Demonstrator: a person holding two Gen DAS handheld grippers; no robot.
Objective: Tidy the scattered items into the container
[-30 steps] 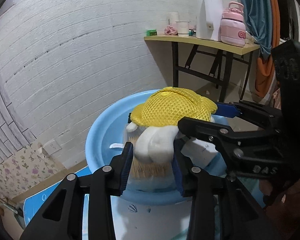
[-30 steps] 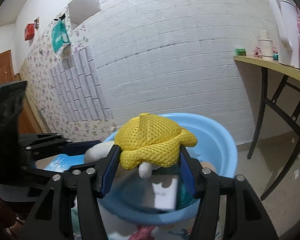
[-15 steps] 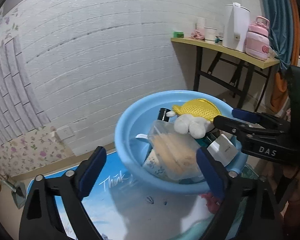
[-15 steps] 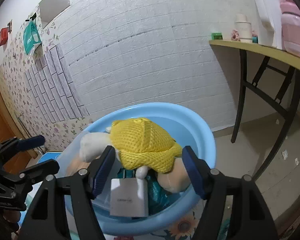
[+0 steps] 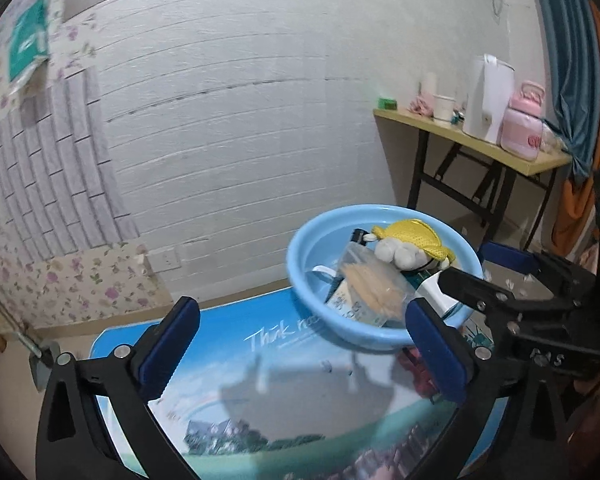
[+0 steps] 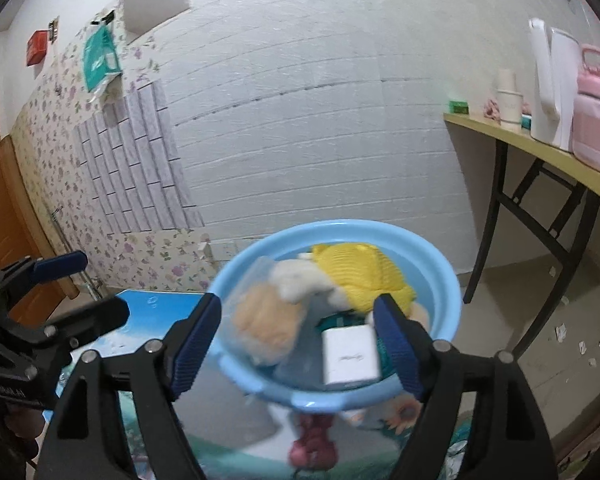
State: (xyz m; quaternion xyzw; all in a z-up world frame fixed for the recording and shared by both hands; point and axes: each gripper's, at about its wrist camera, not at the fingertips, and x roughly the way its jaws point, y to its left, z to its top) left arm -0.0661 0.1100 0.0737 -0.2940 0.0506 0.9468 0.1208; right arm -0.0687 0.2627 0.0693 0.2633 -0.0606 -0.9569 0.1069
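On printed tabletop, blue basin sat near far right edge. Inside it: yellow mesh plush, clear bag of wooden sticks, white box, all piled together. Left gripper spread wide, holding nothing, back from basin. Right gripper spread too, empty, close before basin rim. Side table stood well apart by wall.
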